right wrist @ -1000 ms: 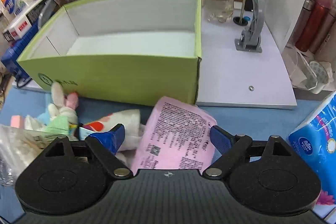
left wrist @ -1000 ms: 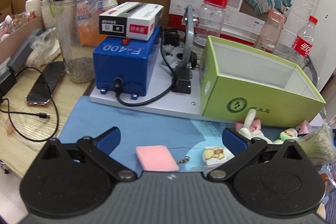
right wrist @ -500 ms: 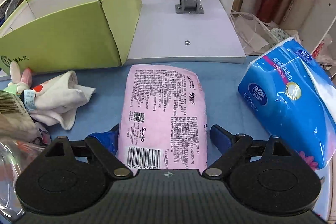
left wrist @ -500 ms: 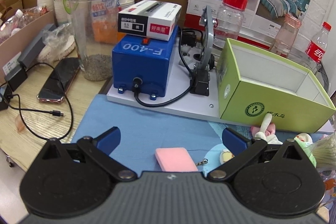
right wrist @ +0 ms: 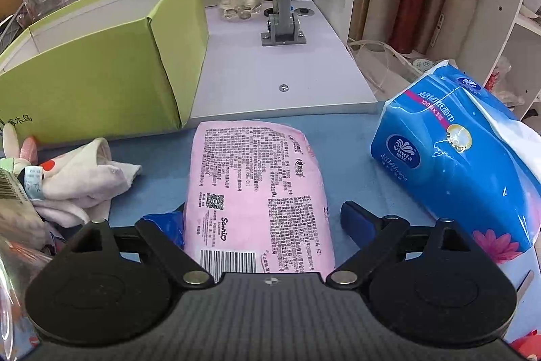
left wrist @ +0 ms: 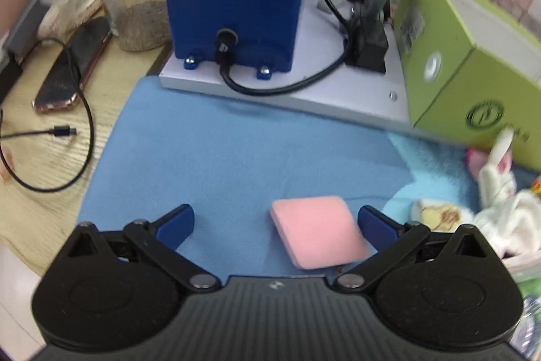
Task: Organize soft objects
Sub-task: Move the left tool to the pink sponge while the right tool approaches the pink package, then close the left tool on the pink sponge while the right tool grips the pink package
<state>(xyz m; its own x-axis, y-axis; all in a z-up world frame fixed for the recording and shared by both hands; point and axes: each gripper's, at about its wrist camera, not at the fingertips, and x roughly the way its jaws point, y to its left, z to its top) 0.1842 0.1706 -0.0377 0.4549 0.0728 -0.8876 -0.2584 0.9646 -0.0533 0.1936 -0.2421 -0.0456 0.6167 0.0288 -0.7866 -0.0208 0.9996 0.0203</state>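
Here, both claws spread, left claw (left wrist: 275, 222) over spongy pink pad (left wrist: 318, 230), right claw (right wrist: 263, 219) astride glossy pink pack (right wrist: 257, 192).

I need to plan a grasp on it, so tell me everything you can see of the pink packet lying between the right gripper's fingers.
The pink packet is a soft, pillow-shaped plastic pack printed with dense black text, a QR code and a barcode at its near end. It lies flat, lengthwise, on the blue cloth, its far end near the white base board. The open right gripper straddles its near end; contact with the fingers is unclear.
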